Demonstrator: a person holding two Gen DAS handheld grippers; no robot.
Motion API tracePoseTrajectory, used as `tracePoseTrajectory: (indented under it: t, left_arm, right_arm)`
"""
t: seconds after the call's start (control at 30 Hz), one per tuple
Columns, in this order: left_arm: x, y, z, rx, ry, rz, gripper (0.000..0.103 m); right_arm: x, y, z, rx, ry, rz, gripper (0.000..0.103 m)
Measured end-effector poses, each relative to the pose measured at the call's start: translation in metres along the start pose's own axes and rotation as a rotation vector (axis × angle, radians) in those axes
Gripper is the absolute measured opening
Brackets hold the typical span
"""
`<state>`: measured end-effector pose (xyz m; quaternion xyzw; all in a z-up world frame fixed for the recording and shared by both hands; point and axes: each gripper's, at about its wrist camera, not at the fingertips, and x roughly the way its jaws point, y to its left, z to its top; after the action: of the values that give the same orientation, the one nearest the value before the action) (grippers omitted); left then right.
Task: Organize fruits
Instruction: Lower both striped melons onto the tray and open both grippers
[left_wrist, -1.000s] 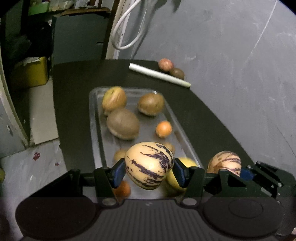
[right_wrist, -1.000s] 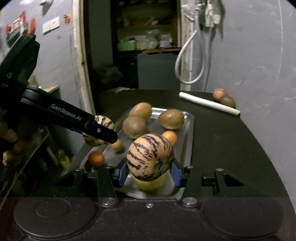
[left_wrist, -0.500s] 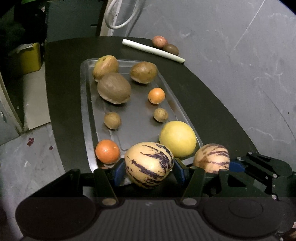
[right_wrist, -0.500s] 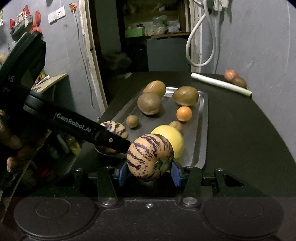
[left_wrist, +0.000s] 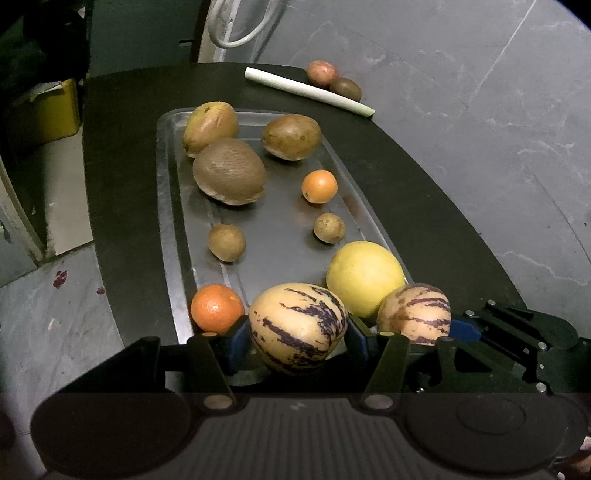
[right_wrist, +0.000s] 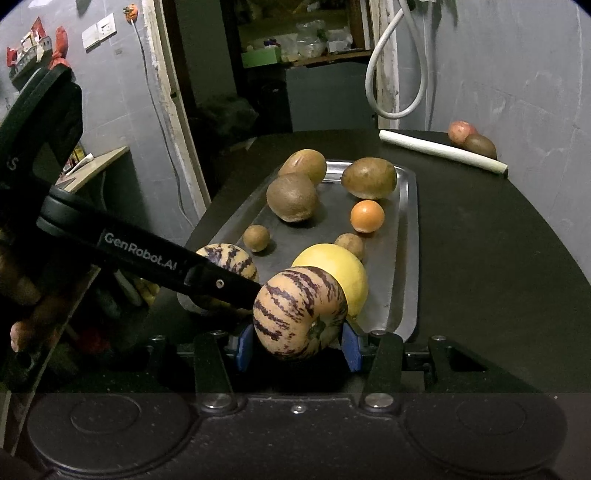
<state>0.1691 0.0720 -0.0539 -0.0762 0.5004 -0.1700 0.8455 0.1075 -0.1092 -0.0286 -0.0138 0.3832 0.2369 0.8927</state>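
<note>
Left wrist view: both grippers, left gripper (left_wrist: 297, 338) and right gripper (right_wrist: 297, 345), are each grasping a striped melon (left_wrist: 297, 326) while lowering toward the tray's (left_wrist: 168, 221) near end, probably for placing.

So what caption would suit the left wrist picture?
Left tool gripping a purple-striped cream melon above a fruit-laden steel tray on a black table.

The left gripper (left_wrist: 298, 336) tilts steeply down, blue pads (left_wrist: 238, 341) pressed on a striped fruit (left_wrist: 297, 326); the right gripper (right_wrist: 298, 341) slants down just beside it, clamped on another striped fruit (right_wrist: 300, 312); fingers (right_wrist: 22, 291) wrap the left handle.
</note>
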Motion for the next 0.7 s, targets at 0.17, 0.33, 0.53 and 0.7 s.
tracePoseTrajectory:
  t: [0.17,0.33,0.53,0.7]
  left_arm:
    - [0.004,0.002,0.005,-0.001,0.002,-0.007,0.059]
    - [0.007,0.003,0.013,-0.001,-0.007,-0.01,0.059]
    - [0.015,0.006,0.024,0.0,-0.019,-0.01,0.059]
    - [0.022,0.009,0.03,-0.003,-0.014,-0.014,0.059]
  right_arm:
    - [0.006,0.001,0.006,-0.007,-0.011,-0.005,0.049]
    - [0.016,-0.003,0.013,-0.007,-0.016,-0.023,0.049]
    - [0.028,-0.004,0.021,-0.027,-0.015,-0.035,0.048]
    - [0.037,-0.007,0.025,-0.033,-0.005,-0.048,0.047]
